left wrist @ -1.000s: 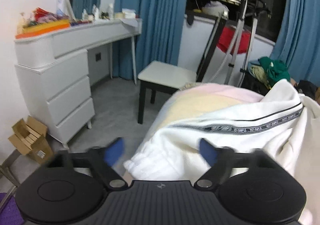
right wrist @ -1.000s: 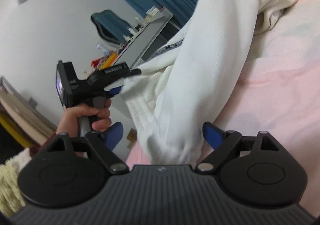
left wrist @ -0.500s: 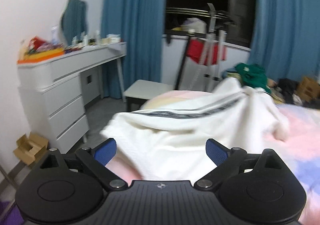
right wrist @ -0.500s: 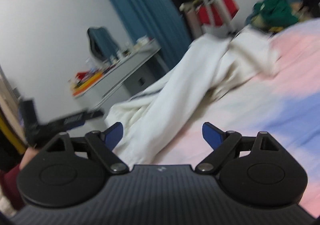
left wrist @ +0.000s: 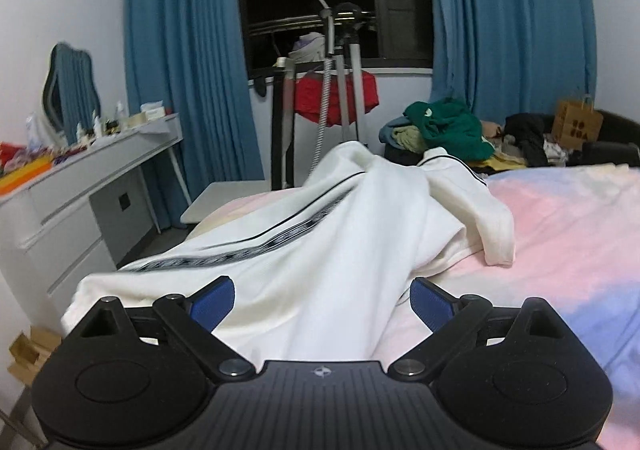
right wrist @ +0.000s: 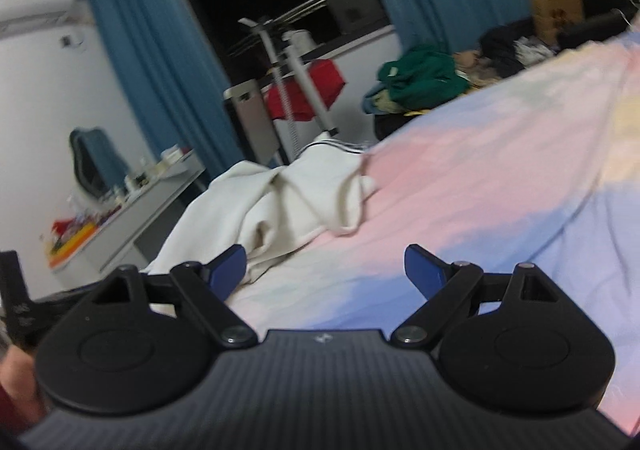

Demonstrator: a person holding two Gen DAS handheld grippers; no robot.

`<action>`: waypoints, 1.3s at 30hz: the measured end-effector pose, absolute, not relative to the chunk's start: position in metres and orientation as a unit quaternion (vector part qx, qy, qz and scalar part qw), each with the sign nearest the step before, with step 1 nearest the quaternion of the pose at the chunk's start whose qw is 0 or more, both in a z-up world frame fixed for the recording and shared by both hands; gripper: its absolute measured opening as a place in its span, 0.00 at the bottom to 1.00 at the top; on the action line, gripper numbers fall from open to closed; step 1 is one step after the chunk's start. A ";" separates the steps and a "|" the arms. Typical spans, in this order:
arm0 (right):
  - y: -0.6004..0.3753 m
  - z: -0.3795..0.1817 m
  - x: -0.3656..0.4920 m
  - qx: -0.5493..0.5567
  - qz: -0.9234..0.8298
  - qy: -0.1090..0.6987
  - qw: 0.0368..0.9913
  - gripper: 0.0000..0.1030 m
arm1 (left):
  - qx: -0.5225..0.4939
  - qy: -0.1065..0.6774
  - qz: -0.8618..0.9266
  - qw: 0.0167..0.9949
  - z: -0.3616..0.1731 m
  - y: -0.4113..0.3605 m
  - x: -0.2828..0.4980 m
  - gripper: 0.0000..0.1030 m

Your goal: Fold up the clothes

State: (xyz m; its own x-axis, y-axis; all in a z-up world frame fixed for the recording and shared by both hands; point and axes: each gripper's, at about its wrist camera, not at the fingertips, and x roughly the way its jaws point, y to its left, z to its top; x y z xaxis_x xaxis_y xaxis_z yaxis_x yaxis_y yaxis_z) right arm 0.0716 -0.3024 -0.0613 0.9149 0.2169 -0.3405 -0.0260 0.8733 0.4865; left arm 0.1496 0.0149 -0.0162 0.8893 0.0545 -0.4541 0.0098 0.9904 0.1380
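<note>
A white garment point(left wrist: 320, 242) with a black printed stripe lies crumpled along the left edge of the pink and blue bed point(left wrist: 560, 234). My left gripper point(left wrist: 322, 300) is open and empty, just above the garment's near end. The garment also shows in the right wrist view point(right wrist: 280, 201), ahead and to the left. My right gripper point(right wrist: 326, 270) is open and empty over the bedsheet point(right wrist: 460, 217), its left finger near the garment's edge.
A white dresser point(left wrist: 80, 189) with clutter and a mirror stands at the left. A stool point(left wrist: 216, 197) sits beside the bed. A drying rack point(left wrist: 336, 97) with red cloth stands by the window. A pile of clothes point(left wrist: 444, 129) and a paper bag point(left wrist: 576, 121) lie beyond the bed.
Both grippers have pulled back from the garment and turned toward the room. The garment now lies loose on the bed. The right view has swung right, over the sheet.
</note>
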 end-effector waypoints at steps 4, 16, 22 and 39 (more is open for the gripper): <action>-0.307 -0.074 0.080 0.267 0.054 0.201 0.941 0.86 | 0.089 0.228 0.012 0.969 -0.037 -0.014 0.183 0.86; -0.304 -0.082 0.191 0.287 0.062 0.226 0.929 0.71 | 0.105 0.239 0.021 0.965 -0.094 -0.025 0.219 0.65; -0.295 -0.128 0.321 0.348 0.055 0.247 0.903 0.70 | 0.104 0.227 0.053 0.967 -0.097 -0.010 0.221 0.63; -0.313 -0.091 0.310 0.293 0.014 0.153 0.944 0.14 | 0.062 0.205 0.020 0.977 -0.070 0.020 0.188 0.15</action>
State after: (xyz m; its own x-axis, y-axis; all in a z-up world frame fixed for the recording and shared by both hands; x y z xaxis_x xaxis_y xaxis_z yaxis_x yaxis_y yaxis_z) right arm 0.3103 -0.3134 -0.0906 0.9527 0.1164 -0.2807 0.0628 0.8285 0.5565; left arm 0.1878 0.0203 -0.0701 0.9149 0.0636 -0.3986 -0.0131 0.9917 0.1282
